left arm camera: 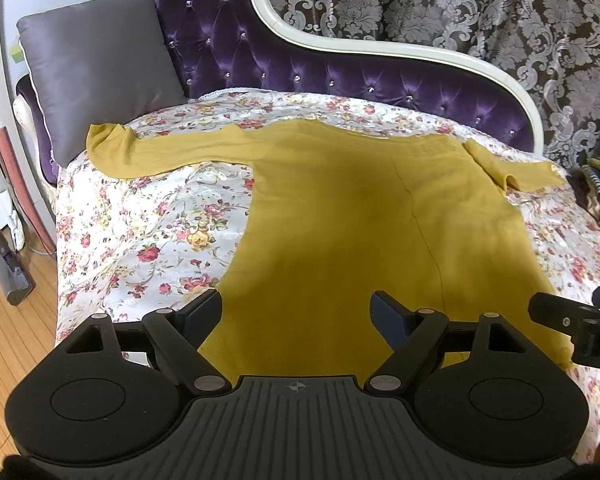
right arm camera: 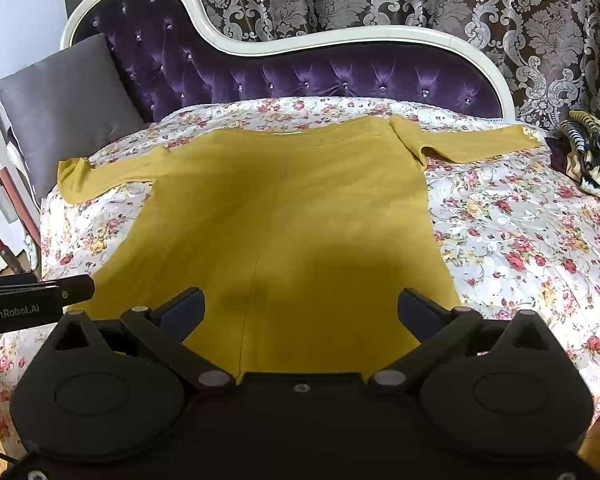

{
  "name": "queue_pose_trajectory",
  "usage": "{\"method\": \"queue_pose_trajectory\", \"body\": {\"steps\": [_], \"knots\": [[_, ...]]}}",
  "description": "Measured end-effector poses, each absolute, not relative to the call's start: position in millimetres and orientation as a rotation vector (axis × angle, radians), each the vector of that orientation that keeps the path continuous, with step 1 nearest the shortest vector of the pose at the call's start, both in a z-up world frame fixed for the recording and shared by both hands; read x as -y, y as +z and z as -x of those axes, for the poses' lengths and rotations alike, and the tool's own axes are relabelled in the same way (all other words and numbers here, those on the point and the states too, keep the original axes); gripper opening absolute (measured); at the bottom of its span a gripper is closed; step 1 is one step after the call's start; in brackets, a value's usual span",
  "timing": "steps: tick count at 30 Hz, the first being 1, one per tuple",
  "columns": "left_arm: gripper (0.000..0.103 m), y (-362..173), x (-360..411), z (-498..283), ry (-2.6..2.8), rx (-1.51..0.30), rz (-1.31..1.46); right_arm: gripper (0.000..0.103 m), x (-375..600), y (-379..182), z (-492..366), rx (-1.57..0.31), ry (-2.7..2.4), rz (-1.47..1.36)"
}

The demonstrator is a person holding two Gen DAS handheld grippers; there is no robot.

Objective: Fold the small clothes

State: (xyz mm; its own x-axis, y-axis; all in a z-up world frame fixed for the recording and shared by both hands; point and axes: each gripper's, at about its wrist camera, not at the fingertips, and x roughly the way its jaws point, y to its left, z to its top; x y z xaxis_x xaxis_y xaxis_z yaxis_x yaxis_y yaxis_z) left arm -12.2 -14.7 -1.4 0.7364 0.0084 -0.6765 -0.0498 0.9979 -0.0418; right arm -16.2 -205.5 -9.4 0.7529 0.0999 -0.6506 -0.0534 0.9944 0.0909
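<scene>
Both grippers' spread fingers hover over the mustard top's hem.

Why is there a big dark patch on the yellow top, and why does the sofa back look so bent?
Left wrist view: the mustard-yellow knit top carries a soft shadow across its middle. Right wrist view: the shadow sits nearer the camera, and the fisheye lens bows the white-framed purple tufted backrest.

Quick count from where I'm holding these: one mustard-yellow long-sleeved knit top, two sleeves out. One grey square cushion. One striped crocheted blanket. One floral bedspread. And my two tongs, left and right.
</scene>
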Motion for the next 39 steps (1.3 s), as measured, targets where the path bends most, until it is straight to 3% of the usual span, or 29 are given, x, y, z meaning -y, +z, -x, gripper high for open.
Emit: {"method": "queue_pose_trajectory", "body": {"steps": [22, 34, 39], "knots": [[0.081, -0.7, 12.2, -6.2, 0.092, -0.757, -0.004, 0.102, 211.5, -11.2, -0.7, -0.751, 0.087, -0.072], [0.081, 12.1, 29.4, -75.2, 0.128, -0.756, -0.214, 0.102, 276.3, -10.6, -87.2, -0.871, 0.009, -0.124], [0.08, 7.4, 33.8, -115.5, 0.064, -0.758, -0.163, 0.1, 324.1, -14.8, -134.0, -0.85, -0.063, -0.163]]}}
